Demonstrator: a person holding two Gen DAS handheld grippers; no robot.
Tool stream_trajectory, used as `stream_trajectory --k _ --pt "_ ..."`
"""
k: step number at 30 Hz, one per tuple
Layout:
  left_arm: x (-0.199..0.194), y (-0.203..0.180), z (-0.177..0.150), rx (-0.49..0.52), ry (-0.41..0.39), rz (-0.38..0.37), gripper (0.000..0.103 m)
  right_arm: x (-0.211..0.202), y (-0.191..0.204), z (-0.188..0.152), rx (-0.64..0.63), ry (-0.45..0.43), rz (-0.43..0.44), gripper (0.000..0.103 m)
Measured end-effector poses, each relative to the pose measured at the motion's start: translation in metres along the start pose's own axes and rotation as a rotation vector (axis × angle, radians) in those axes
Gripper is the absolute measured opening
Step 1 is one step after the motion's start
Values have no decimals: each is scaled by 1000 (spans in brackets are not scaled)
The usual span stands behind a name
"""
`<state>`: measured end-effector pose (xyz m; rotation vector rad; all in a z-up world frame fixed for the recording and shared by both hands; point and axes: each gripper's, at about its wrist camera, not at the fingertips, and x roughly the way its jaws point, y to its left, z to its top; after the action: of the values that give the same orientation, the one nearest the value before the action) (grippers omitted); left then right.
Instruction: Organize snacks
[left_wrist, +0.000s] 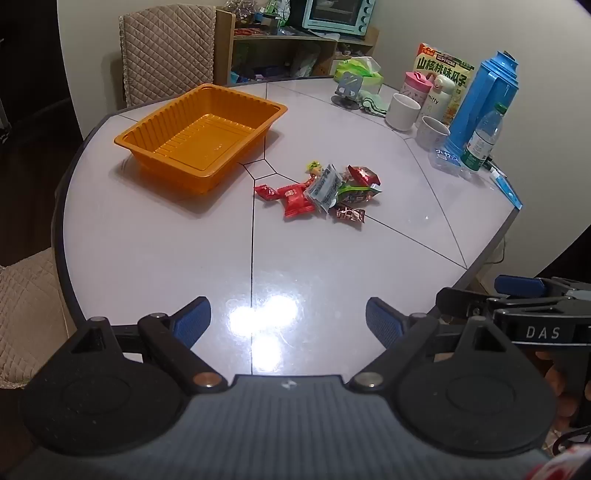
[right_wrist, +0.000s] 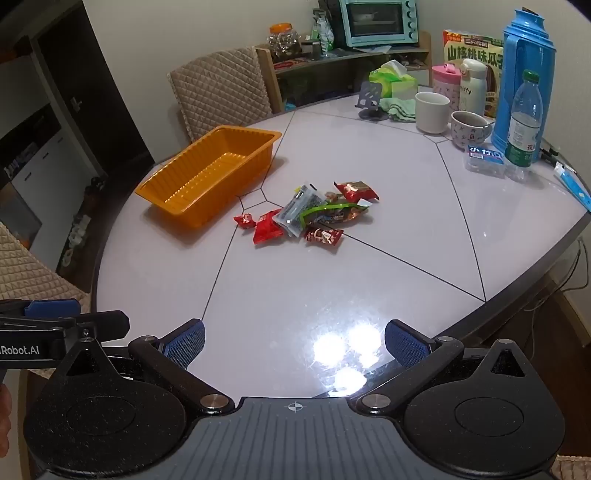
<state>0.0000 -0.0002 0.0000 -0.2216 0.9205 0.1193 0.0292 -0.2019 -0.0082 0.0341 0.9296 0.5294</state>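
Left wrist: crinkly snack pkts (left_wrist: 325, 188), mostly red, heaped.

left gripper (left_wrist: 288, 319) fingers apart | orange tray (left_wrist: 147, 142) — far left | snack pile (left_wrist: 325, 188) — mid-table

The table (right_wrist: 369, 280) has a glossy pale top divided by thin dark seam lines and a dark rim; an orange tray (right_wrist: 207, 181) sits on its far left part; a loose pile of snack packets (right_wrist: 314, 214) lies near the centre, just right of the tray; along the far right edge stand a blue thermos (right_wrist: 517, 85), a water bottle (right_wrist: 524, 122), two cups (right_wrist: 432, 110), a tissue pack (right_wrist: 391, 81) and a snack box (right_wrist: 472, 48).
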Motion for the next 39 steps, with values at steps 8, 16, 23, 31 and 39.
stream_trajectory --k 8,16,23,31,39 --pt "1 -4 -1 -1 2 4 90 2 1 2 -1 5 3 103" --pt "2 1 4 -11 8 -5 90 3 1 3 -7 8 -1 103" --pt "5 -1 4 -12 7 -4 90 4 0 4 -11 11 0 103" --pt "5 -1 4 -12 5 -6 90 4 -1 6 -16 13 0 103" --pt "5 0 4 -12 5 -8 90 4 -2 8 -16 16 -2 103"
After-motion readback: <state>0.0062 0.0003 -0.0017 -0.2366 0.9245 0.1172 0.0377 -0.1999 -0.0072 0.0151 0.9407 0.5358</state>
